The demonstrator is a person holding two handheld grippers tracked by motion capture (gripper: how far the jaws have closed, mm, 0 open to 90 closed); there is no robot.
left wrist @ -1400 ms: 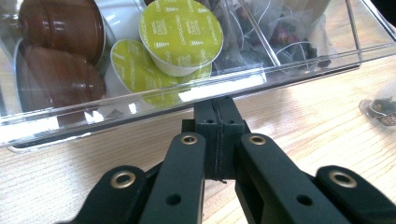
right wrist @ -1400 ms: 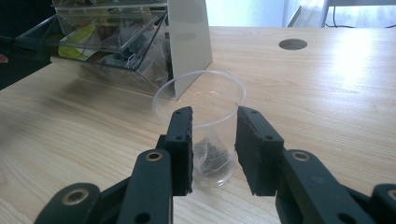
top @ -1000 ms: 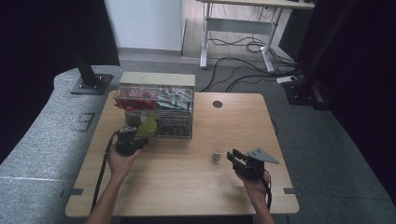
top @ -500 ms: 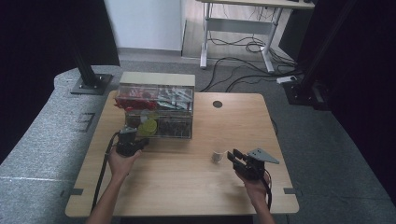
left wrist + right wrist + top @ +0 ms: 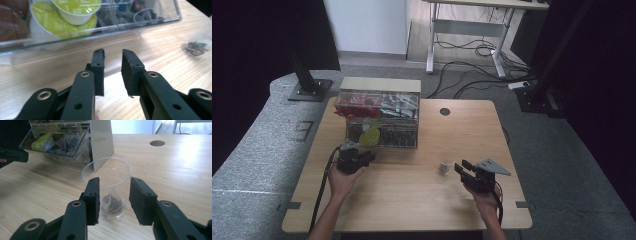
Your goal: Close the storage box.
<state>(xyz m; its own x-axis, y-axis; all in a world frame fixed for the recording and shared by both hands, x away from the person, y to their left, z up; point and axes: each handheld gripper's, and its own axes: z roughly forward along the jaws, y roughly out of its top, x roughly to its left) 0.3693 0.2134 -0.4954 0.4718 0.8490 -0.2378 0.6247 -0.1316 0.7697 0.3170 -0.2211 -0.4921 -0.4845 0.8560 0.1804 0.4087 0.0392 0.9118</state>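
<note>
A clear plastic cup (image 5: 445, 166) (image 5: 110, 173) stands upright on the wooden table (image 5: 412, 205) with a tea bag (image 5: 111, 202) in its bottom. My right gripper (image 5: 460, 166) (image 5: 114, 180) has its jaws on either side of the cup's narrow base. The jaws have just been opening, and the pads do not press the cup. My left gripper (image 5: 369, 156) (image 5: 112, 51) sits in front of the clear organizer box (image 5: 382, 120) (image 5: 150, 20). Its jaws have just been opening too and stand a little apart with nothing between them. Yellow-lidded capsules (image 5: 75, 6) lie inside the box.
The box holds red packets, tea bags and capsules in separate compartments. A round cable hole (image 5: 445, 111) is in the table behind the cup. The cup also appears far off in the left gripper view as a blurred shape (image 5: 196, 46).
Both hands stay where they were. The left gripper's jaws now stand slightly apart. The cup has not moved.
</note>
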